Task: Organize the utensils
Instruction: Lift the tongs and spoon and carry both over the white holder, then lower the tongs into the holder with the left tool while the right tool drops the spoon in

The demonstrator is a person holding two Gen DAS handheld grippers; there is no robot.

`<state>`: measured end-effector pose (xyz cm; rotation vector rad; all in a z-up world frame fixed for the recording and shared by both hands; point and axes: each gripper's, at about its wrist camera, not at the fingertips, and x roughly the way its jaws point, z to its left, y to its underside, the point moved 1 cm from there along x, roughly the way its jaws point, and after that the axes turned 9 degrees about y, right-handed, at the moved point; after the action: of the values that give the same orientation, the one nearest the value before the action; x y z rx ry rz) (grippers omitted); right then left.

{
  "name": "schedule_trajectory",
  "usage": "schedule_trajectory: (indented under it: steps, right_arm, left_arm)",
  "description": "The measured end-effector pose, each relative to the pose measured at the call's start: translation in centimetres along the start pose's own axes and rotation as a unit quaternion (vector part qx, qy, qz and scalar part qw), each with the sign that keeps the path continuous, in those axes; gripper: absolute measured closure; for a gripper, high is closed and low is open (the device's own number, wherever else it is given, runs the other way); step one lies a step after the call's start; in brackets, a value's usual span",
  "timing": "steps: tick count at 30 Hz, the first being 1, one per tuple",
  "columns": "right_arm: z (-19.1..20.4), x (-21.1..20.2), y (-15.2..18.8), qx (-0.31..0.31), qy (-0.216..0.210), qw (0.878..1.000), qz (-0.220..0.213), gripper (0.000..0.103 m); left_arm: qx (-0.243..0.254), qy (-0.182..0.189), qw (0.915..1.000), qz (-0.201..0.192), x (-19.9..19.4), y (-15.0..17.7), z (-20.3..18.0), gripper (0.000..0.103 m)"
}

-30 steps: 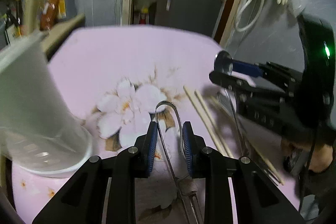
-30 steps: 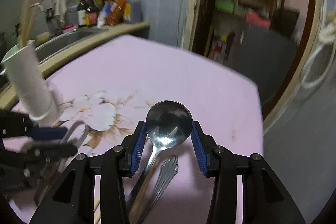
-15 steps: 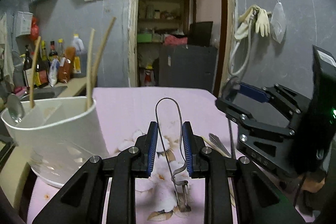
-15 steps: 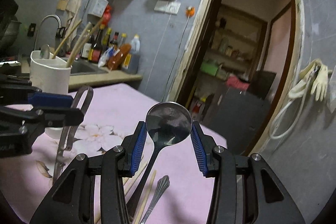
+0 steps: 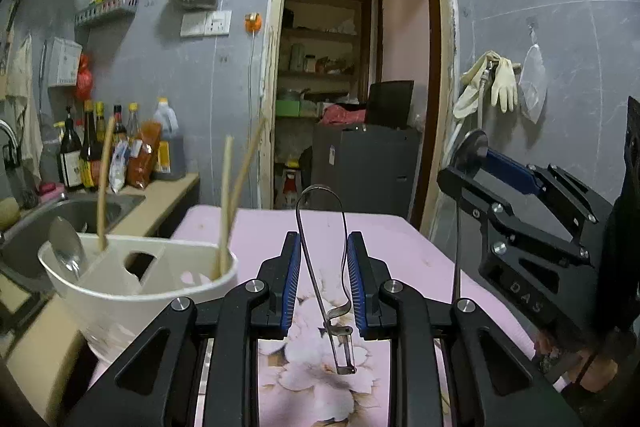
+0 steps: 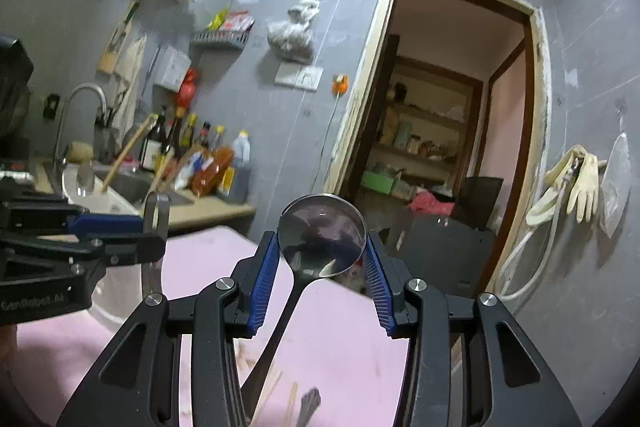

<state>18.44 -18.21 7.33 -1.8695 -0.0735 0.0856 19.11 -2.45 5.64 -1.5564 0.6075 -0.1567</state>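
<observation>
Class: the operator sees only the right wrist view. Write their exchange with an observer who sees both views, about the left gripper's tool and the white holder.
Operator: What does the left gripper hold?
Observer: A peeler, its wire loop between the jaws, blade hanging down.
Operator: How is the holder laid out inside?
Observer: A divider splits it; two chopsticks stand right of that.

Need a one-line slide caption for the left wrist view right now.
Left gripper holds a metal peeler upright beside the white utensil holder, while the right gripper grips a spoon.
</observation>
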Motion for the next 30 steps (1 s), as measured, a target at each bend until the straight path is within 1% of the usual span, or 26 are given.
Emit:
schedule_trajectory:
  steps: [6,11,14,21,25,30]
  right_arm:
    - [1.3,-0.7,-2.5,0.015,0.003,1.0,-0.027,0.062]
    - [2.8,-0.7,-4.5,0.027,0.001,0.999,-0.042,0.062]
    - [3.9,-0.3,-6.0,0.039,-0.005,0.998,-0.051,0.062]
    - [6.8,0.9,-8.3,0.072,-0.03,0.995,-0.067,0.062]
    - [8.7,1.8,-8.6,0.077,-0.032,0.994,-0.074,0.062]
    - [10.9,3.1,-8.0,0.072,-0.024,0.994,-0.078,0.062]
  left_arm:
    - [0.001,0.002,0.9999,-0.013,-2.8,-1.9,1.2,0.083]
    - [0.004,-0.004,0.9997,-0.023,-5.7,-4.1,3.2,0.083]
    - [0.011,-0.02,0.9993,-0.03,-7.4,-5.5,4.8,0.083]
    - [0.019,-0.066,0.9967,-0.043,-9.8,-6.9,8.6,0.083]
    - [0.012,-0.092,0.9946,-0.047,-10.0,-7.4,11.1,0.083]
    - [-0.005,-0.114,0.9923,-0.049,-9.2,-7.3,14.0,0.083]
